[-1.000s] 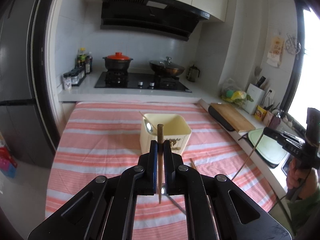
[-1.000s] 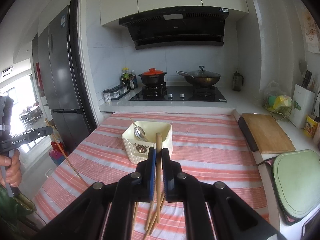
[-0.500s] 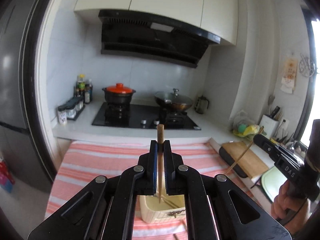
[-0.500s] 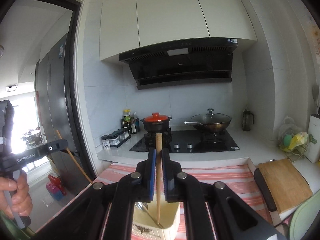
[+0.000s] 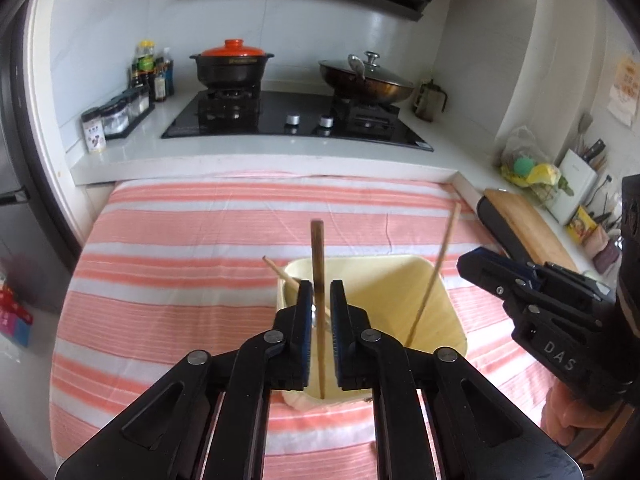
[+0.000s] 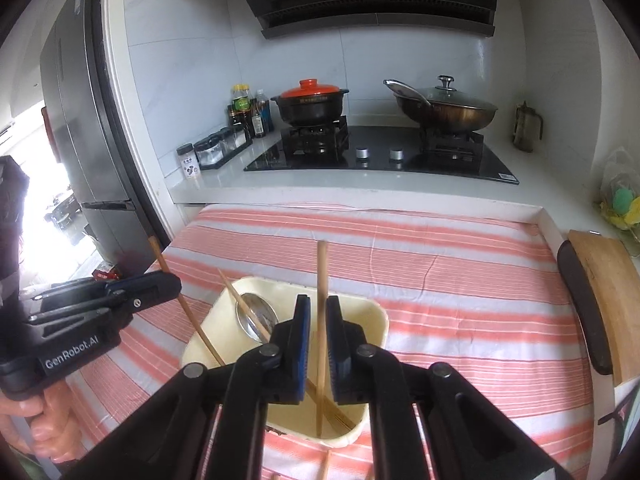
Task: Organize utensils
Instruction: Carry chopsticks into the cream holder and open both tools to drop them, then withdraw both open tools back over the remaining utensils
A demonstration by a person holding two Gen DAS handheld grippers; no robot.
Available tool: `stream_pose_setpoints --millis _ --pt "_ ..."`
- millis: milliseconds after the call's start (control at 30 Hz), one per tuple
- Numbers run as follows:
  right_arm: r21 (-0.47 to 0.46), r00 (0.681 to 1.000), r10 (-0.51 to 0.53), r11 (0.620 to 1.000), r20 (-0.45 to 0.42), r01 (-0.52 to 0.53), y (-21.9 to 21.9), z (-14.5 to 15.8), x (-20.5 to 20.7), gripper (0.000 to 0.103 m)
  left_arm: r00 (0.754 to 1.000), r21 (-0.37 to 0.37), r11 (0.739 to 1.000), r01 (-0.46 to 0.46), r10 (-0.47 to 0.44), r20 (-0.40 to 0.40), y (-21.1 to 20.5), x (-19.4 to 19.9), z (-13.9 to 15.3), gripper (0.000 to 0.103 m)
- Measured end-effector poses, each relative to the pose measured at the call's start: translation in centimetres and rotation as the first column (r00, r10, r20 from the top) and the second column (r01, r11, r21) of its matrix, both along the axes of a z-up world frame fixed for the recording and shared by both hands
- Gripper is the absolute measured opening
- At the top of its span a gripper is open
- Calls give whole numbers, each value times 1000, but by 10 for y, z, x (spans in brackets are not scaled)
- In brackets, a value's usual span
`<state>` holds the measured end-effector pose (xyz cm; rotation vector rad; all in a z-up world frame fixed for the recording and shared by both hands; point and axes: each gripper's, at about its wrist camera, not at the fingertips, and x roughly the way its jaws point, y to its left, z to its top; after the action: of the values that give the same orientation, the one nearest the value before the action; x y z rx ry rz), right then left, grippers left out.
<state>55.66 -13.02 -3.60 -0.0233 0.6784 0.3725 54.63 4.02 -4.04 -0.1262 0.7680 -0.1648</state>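
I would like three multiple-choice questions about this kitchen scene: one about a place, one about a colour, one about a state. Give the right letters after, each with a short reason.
1. Where does the cream container stand?
A. on the striped cloth
B. on the stove
C. on the cutting board

2. What colour is the lid of the black pot on the stove?
A. green
B. orange-red
C. white

3. What is between the pads of the left gripper?
A. a metal spoon
B. nothing
C. a dark chopstick, standing upright over the container

Answers:
1 A: the striped cloth shows all around the container's base.
2 B: the lid is orange-red in both views.
3 C: the dark chopstick stands between the pads as the jaws are opening, its lower end inside the container; the right gripper has a lighter chopstick likewise.
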Motion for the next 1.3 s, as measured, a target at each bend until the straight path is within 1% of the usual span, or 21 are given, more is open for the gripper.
stream_pose_setpoints --millis 33,67,100,133,200,233,267,333,400,500,600,633,700,800,867,967,1100,1300 --pt "7 1000 -6 1000 5 6 -1 3 -3 33 1000 7 1000 -5 5 1 4 -5 0 29" --pt "23 1000 -9 1000 16 9 -4 7 -8 40 1000 16 1000 -15 15 6 9 -13 2 43" --pt "38 999 -11 999 31 10 -7 14 -16 46 1000 23 999 -24 24 14 16 -23 4 50" --pt "39 999 -8 999 44 6 -10 21 -26 46 999 31 999 -27 26 21 22 -34 7 52" --pt "26 997 9 1000 73 -11 -16 36 -48 46 1000 52 998 -25 24 20 36 -62 12 59" --pt "15 996 19 1000 86 -21 -21 42 -64 46 1000 68 997 -24 23 16 42 -77 14 61" --pt "-2 995 29 1000 95 -29 -25 46 -78 46 1000 86 996 -21 20 10 47 -94 14 66" --pt "-28 993 52 998 104 -49 -38 50 -112 46 1000 115 993 -5 5 -1 55 -133 10 70" --pt "-67 991 63 996 116 -55 -53 44 -149 46 1000 121 993 15 -13 -20 57 -171 -2 75" --pt "-119 989 14 993 149 4 -76 19 -209 46 998 96 995 24 -19 -53 51 -227 -36 76" --pt "-118 987 -76 989 145 93 -96 -22 -266 46 997 71 997 0 5 -74 38 -274 -77 76" --pt "-108 984 -109 986 139 124 -101 -37 -284 46 997 46 999 -12 16 -81 34 -287 -89 76" --pt "-97 979 -163 980 125 176 -107 -67 -316 46 995 -9 999 -37 36 -94 28 -304 -111 76" --pt "-87 969 -217 970 119 228 -111 -103 -351 46 991 -66 995 -75 66 -118 19 -314 -134 76" --pt "-92 972 -219 970 84 227 -114 -121 -360 46 990 -40 995 -89 84 -117 12 -316 -143 76" --pt "-104 970 -227 966 82 235 -118 -132 -364 46 988 24 994 -111 113 -109 6 -318 -154 76" --pt "-74 961 -263 960 82 269 -125 -140 -364 46 983 55 989 -136 142 -119 4 -316 -167 76" --pt "-102 957 -281 952 72 287 -127 -158 -352 46 981 84 985 -151 160 -108 3 -316 -173 76"
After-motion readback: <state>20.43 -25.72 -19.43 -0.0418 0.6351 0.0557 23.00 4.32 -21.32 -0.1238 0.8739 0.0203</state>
